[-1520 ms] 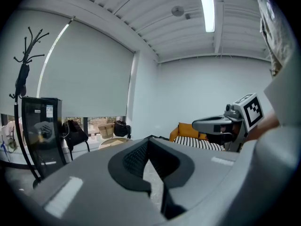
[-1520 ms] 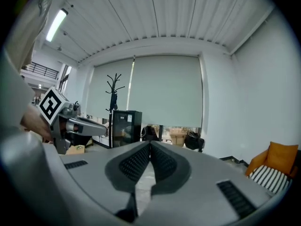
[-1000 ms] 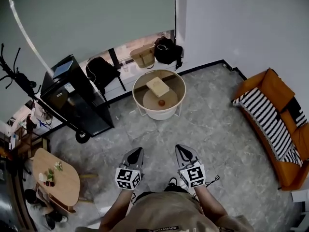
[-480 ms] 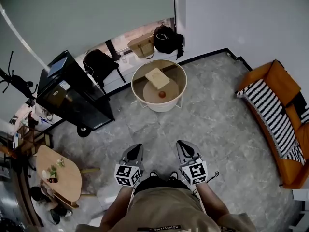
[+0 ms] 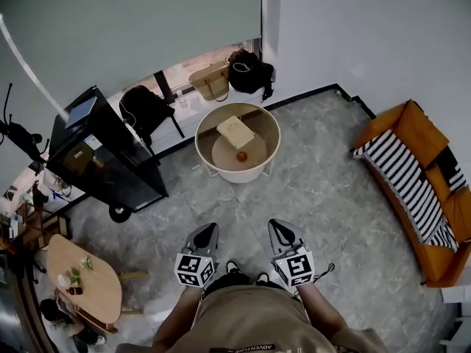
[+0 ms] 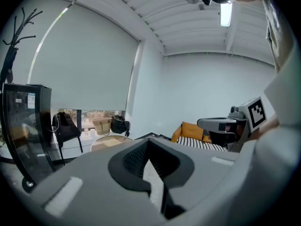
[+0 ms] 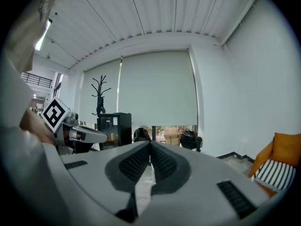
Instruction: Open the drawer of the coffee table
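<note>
Coffee table [image 5: 238,173]: round, with a white wall and a clear top. It stands well ahead of us near the window wall, between the black cabinet [image 5: 103,157] on the left and the orange sofa [image 5: 412,134] on the right. We see no drawer front or handle on it from the head view, so we cannot say which side the drawer faces.

Left gripper [image 5: 209,229] and right gripper [image 5: 276,224] are held side by side in front of the person's waist. They point roughly level toward the table and are well apart from it. In each gripper's own view the jaws meet with nothing between them, so both are closed and empty.

Under the clear top lie a tan box [image 5: 235,132] and a small red-orange ball [image 5: 241,156].

We judge the step in hand to be the approach, with the drawer untouched. The next move calls for closing the gap, getting low enough to find the drawer front, and parting one gripper's jaws to take the handle.
</note>
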Demonstrator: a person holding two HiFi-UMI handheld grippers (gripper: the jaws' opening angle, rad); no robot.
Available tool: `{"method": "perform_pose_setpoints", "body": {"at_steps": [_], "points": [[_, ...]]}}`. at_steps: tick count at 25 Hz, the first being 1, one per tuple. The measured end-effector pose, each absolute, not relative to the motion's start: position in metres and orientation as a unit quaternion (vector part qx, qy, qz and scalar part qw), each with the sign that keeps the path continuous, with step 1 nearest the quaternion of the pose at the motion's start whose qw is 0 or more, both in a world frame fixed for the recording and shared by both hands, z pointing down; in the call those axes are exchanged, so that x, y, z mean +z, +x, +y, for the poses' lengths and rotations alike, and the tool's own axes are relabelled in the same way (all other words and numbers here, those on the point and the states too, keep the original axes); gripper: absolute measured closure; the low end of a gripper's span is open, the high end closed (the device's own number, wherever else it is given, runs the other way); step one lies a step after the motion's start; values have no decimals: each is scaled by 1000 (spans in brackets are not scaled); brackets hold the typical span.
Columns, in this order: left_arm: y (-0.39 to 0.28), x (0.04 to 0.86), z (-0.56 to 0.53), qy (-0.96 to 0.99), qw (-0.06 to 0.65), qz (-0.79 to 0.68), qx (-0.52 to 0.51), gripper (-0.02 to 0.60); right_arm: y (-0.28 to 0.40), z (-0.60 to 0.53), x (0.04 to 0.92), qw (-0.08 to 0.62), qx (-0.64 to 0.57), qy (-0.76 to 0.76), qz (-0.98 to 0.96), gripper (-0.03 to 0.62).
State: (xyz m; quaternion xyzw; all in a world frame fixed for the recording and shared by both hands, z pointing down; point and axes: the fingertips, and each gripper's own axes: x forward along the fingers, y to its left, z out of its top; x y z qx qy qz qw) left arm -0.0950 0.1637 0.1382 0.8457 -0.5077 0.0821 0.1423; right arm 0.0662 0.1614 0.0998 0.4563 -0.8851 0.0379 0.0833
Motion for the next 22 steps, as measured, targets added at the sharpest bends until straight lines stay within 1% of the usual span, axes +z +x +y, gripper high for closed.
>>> {"method": "perform_pose_setpoints", "body": {"at_steps": [4,9,12,16,22], "points": [[-116,133,145,849,139,-504,72,577,48,144,95,83,40,465,-880,588],[-141,137,122,854,136,-498,65,577,16,130,102,117,6,460,-880,588],[-150,146,113,855,147,-494,60,577,4,122,104,116,14,463,-879,588],[-155,152,106,857,157,-487,58,577,2,105,96,97,40,484,-869,588],[-145,150,86,861,160,-479,62,577,14,84,95,98,49,489,-866,588]]}}
